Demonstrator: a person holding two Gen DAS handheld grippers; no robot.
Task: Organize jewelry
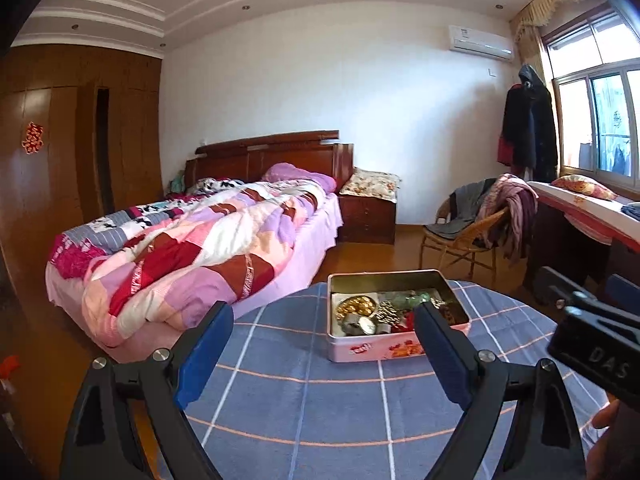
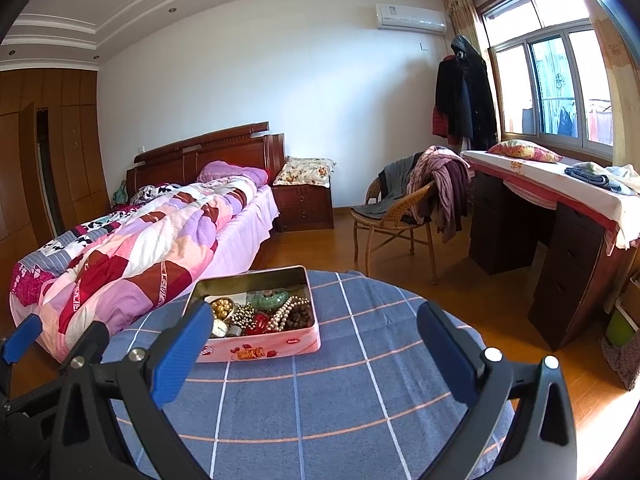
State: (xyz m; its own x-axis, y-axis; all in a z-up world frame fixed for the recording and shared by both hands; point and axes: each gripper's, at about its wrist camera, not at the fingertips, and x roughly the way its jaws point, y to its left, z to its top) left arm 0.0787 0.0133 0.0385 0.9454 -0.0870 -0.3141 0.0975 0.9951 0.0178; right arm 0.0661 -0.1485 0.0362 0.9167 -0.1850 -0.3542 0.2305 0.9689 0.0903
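Note:
A pink tin box (image 1: 362,350) (image 2: 276,350) with no lid sits on a round table under a blue checked cloth (image 1: 304,396) (image 2: 320,392). Inside lie a jumble of jewelry: gold beads (image 1: 356,305) (image 2: 221,307), a watch (image 1: 362,324), a green bangle (image 2: 270,299), pearl strands (image 2: 290,308), dark beads (image 2: 300,315) and a red piece (image 2: 260,325). My left gripper (image 1: 322,320) is open, held above the cloth just short of the box. My right gripper (image 2: 314,324) is open too, to the right of the box, with nothing between its fingers.
A bed (image 1: 192,240) (image 2: 132,240) with a patchwork quilt lies left of the table. A wicker chair (image 1: 468,232) (image 2: 396,216) draped with clothes and a desk (image 2: 560,224) stand on the right under the window. The right gripper's body (image 1: 596,344) shows at the left wrist view's right edge.

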